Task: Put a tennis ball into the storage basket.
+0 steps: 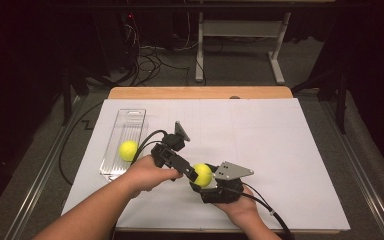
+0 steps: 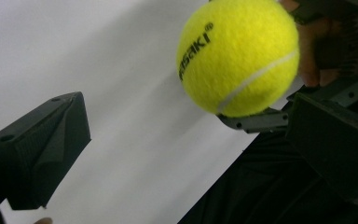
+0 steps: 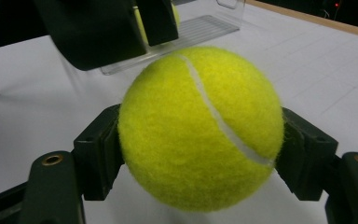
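up close, my right gripper clamps its fingers on a yellow tennis ball, held just above the white counter near its front edge. my left gripper has its fingers spread wide beside that ball, gripping nothing. a second tennis ball sits in the clear tray at left.

Yellow tennis ball clamped between the right gripper's two black jaws, white table beneath, clear tray behind, left gripper dark and close above.
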`<action>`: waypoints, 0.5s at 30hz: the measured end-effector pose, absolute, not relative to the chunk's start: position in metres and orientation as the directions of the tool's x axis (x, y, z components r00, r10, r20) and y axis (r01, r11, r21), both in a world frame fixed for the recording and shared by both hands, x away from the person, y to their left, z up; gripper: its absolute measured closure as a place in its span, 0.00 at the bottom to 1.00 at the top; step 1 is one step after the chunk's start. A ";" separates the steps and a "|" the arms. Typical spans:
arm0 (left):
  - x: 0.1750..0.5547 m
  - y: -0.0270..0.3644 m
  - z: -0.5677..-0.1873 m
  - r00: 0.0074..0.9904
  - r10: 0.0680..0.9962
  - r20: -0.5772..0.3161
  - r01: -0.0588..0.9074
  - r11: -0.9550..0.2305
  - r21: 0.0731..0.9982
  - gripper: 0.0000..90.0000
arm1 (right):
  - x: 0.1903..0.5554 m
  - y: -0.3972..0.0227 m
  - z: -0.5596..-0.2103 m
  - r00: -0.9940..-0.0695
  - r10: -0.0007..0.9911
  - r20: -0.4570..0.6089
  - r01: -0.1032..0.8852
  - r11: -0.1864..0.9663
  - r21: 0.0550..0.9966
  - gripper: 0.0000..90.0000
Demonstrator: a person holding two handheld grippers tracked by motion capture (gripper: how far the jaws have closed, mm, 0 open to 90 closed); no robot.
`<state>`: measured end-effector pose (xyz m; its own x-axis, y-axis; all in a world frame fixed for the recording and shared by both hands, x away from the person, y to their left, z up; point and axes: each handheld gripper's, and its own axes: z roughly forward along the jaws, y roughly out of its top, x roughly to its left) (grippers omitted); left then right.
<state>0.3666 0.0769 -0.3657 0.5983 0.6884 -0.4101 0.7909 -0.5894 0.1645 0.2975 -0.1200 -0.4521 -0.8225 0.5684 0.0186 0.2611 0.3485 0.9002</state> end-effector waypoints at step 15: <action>0.366 0.068 -0.369 0.603 0.680 -0.417 0.786 -0.597 0.161 0.01 | 0.296 -0.116 -0.454 -0.826 0.564 0.011 0.256 0.357 0.898 0.30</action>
